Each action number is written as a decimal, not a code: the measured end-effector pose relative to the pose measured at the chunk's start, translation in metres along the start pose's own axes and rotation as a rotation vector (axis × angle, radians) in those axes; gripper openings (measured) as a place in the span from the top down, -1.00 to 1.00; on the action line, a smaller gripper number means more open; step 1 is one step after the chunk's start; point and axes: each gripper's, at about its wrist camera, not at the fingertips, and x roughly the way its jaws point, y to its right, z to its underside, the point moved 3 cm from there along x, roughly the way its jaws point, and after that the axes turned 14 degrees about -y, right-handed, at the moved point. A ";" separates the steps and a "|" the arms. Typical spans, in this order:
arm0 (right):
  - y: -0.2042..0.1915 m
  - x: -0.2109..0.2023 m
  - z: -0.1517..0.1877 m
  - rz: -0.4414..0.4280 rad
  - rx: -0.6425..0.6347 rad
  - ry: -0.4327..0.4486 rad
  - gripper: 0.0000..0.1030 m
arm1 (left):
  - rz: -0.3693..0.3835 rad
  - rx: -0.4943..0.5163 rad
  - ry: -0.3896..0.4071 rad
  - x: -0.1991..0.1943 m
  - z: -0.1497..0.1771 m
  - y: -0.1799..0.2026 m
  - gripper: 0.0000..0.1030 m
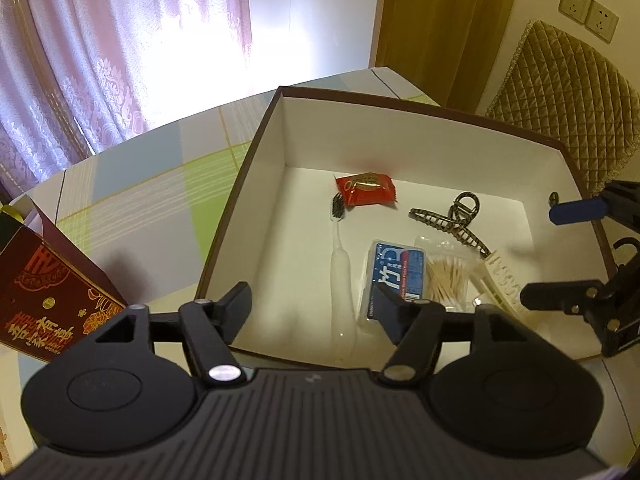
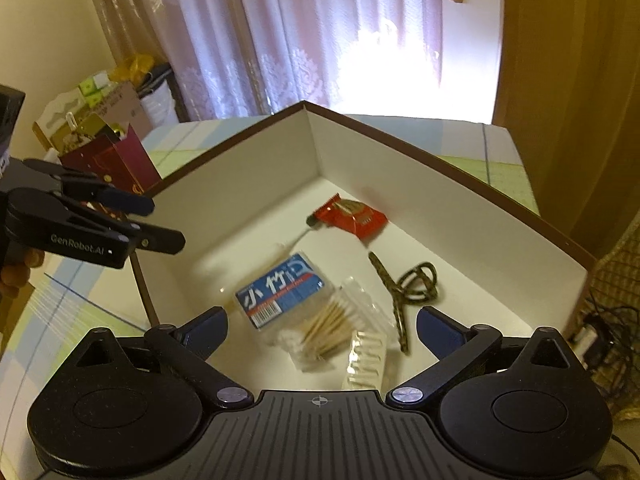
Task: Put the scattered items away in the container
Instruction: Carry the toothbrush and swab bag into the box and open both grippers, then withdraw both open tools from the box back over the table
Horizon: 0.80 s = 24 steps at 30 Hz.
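Your left claw (image 1: 312,300) is spread wide and holds nothing, poised over the near wall of the box (image 1: 256,148) on the bench (image 1: 140,208). Your right claw (image 2: 320,330) is likewise wide apart and empty, above the box's near side. Inside the box lie a toothbrush (image 1: 340,264), a red packet (image 1: 366,189), a blue pack (image 1: 394,276), cotton swabs (image 1: 446,278), a dark hair clip (image 1: 452,220) and a white clip (image 1: 500,280).
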 end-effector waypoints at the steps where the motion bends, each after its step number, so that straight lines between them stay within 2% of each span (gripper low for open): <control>1: -0.002 -0.002 0.002 0.009 0.002 -0.001 -1.00 | 0.001 0.002 0.000 -0.001 0.000 0.002 -0.28; 6: -0.011 -0.010 0.013 0.072 0.013 0.000 -1.00 | 0.002 0.010 0.007 -0.010 0.003 0.012 -0.58; 12: -0.021 -0.023 0.025 0.132 0.032 0.007 -1.00 | -0.005 0.022 0.004 -0.022 0.010 0.025 -0.73; 24: -0.041 -0.055 0.046 0.187 0.113 0.054 -1.00 | -0.028 0.058 0.032 -0.056 0.037 0.042 -0.78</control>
